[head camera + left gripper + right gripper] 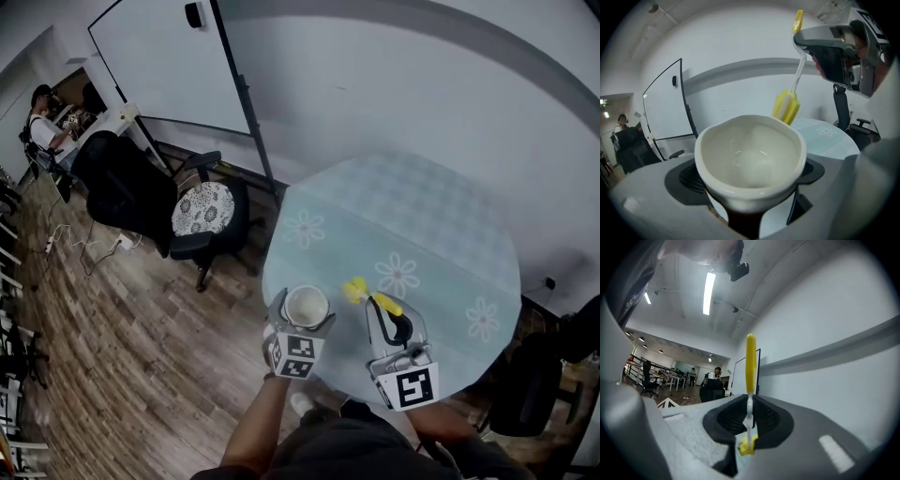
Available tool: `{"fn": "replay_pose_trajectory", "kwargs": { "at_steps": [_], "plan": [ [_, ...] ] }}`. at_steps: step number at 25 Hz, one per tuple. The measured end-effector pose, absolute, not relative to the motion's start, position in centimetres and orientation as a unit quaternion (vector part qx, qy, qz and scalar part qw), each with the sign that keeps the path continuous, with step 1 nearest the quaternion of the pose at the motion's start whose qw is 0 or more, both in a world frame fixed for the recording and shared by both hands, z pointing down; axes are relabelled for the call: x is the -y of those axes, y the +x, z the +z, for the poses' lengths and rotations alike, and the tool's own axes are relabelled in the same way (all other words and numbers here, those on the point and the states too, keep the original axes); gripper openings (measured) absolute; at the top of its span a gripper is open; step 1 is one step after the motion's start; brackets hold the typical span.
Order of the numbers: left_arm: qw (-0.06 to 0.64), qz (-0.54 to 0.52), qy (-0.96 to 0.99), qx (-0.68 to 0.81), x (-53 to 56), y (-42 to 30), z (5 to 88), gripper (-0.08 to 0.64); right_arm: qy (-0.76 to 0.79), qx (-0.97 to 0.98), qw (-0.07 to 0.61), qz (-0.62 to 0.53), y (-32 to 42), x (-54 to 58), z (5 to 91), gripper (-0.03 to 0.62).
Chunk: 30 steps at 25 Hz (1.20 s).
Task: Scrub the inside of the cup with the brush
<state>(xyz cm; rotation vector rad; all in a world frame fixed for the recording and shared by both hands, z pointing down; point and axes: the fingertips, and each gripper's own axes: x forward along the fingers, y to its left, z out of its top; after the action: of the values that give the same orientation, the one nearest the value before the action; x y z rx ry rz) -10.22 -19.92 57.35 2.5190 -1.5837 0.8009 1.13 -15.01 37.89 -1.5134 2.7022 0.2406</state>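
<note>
risk: thin, slick stem of brush [787, 107] could swivel in its jaws if the head snags rim of cup [750, 159]; a hard push could twist cup loose | cup: glossy white ceramic, wavy rim, clamped by left gripper [750, 206] | brush: soft-looking yellow head just outside cup's rim, stem pinched by right gripper [749, 423]

no readable text, labels or numbers anywhere; only square black-and-white marker patterns on both gripper cubes.
</note>
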Motion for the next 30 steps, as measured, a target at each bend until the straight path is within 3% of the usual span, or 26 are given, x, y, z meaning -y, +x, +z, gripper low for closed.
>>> {"fn": "replay_pose_trajectory", "kwargs": {
  "at_steps": [17, 30],
  "plan": [
    [0.131, 0.29, 0.825, 0.467, 22.5, -5.3, 73.6, 0.557, -0.5, -0.865, -0.028, 0.004, 5.0, 22.1, 50.4, 0.038],
    [0.158, 0.314, 0.819, 0.454, 21.5, -3.5, 79.6, 0.557, -0.494, -0.869, -0.037, -0.008, 5.9, 23.7, 53.7, 0.038]
  ]
}}
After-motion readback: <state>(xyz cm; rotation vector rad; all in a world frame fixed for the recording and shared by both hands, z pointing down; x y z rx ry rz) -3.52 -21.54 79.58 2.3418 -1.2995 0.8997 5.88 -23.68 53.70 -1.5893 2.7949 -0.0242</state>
